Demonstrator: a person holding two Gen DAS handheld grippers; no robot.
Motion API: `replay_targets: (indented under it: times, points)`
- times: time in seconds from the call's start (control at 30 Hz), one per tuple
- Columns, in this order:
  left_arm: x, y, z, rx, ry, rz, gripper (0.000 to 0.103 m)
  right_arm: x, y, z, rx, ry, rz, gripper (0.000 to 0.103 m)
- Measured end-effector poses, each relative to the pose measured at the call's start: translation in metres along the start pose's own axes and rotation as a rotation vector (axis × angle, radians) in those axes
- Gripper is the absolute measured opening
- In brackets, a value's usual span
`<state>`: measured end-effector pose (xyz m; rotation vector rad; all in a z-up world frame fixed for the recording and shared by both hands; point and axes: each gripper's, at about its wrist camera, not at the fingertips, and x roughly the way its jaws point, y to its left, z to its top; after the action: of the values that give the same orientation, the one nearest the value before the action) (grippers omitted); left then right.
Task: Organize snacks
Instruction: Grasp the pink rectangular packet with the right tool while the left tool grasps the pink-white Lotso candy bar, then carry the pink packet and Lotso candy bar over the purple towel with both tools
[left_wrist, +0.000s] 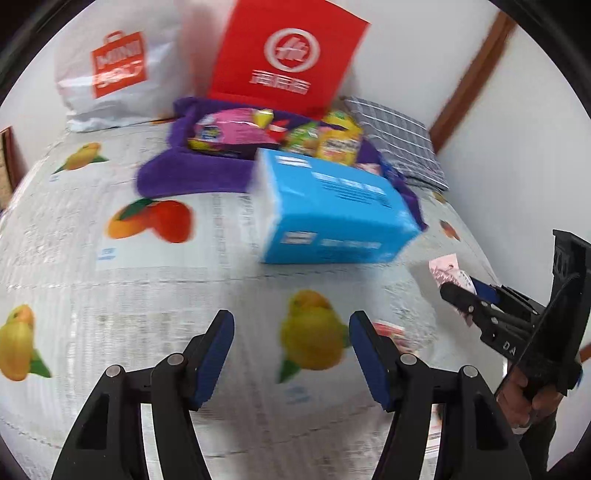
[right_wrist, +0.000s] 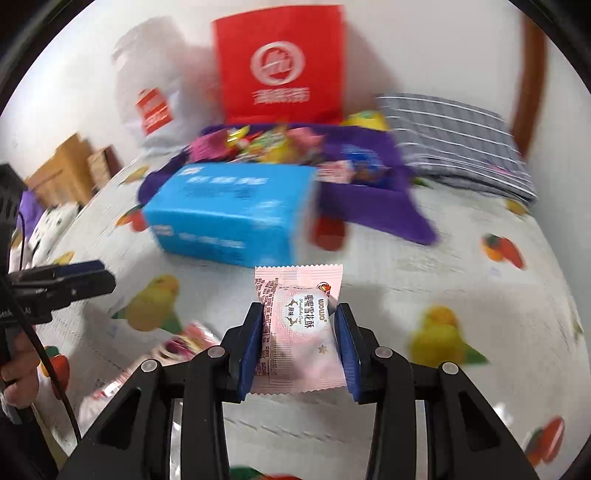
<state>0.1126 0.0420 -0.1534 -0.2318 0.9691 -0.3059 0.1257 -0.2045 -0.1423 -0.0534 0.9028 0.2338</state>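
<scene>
My right gripper (right_wrist: 300, 314) is shut on a pale pink snack packet (right_wrist: 299, 325), held above the fruit-print cloth (right_wrist: 443, 280); the same packet (left_wrist: 448, 273) shows in the left wrist view at the right gripper (left_wrist: 456, 291). My left gripper (left_wrist: 291, 328) stands open over the cloth (left_wrist: 92, 280) with nothing between its fingers. A purple tray (left_wrist: 192, 173) at the back holds several colourful snack packs (left_wrist: 236, 129). In the right wrist view the purple tray (right_wrist: 373, 203) lies behind a blue box (right_wrist: 229, 218).
A blue box (left_wrist: 332, 214) lies in front of the tray. A red bag (left_wrist: 288, 55) and a white bag (left_wrist: 110, 70) lean on the wall. A folded checked cloth (left_wrist: 399, 129) lies at back right. More pink packets (right_wrist: 184, 343) lie near the right gripper's left finger.
</scene>
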Motion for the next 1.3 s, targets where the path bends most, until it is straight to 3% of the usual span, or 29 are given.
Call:
replay_targets:
  times: [0.17,0.37,0.47,0.57,0.6,0.7,0.8,0.87,0.97,1.07,1.3]
  points:
    - [0.011,-0.036,-0.001,0.068,0.052,-0.088,0.063,-0.018,-0.036,-0.018,0.070,-0.032,-0.073,0.039]
    - [0.034,-0.074,-0.017,0.141,0.123,-0.094,0.063,-0.020,-0.062,-0.038,0.138,-0.031,-0.109,0.039]
    - [0.041,-0.092,-0.030,0.208,0.139,-0.055,0.061,-0.016,-0.069,-0.046,0.156,-0.021,-0.099,0.039]
    - [0.041,-0.105,-0.039,0.297,0.098,0.058,0.037,-0.015,-0.068,-0.051,0.154,-0.030,-0.091,0.039]
    - [0.041,-0.104,-0.039,0.305,0.086,0.091,0.024,-0.014,-0.067,-0.051,0.154,-0.036,-0.083,0.039]
    - [0.039,-0.091,-0.032,0.295,0.061,0.157,0.022,-0.011,-0.063,-0.046,0.149,-0.052,-0.068,0.039]
    - [0.038,-0.073,-0.021,0.289,0.031,0.288,0.021,-0.003,-0.053,-0.035,0.109,-0.062,-0.087,0.039]
    - [0.036,-0.056,-0.016,0.265,0.019,0.335,0.022,0.003,-0.047,-0.028,0.077,-0.064,-0.108,0.039]
    - [0.033,-0.028,-0.010,0.185,-0.011,0.359,0.022,0.016,-0.037,-0.013,0.046,-0.068,-0.089,0.039]
    - [0.030,-0.012,-0.010,0.112,-0.041,0.325,0.024,0.032,-0.032,-0.002,0.047,-0.043,-0.052,0.039]
    - [0.034,-0.010,-0.006,0.110,-0.040,0.318,0.025,0.053,-0.035,0.001,0.092,0.034,0.012,0.040]
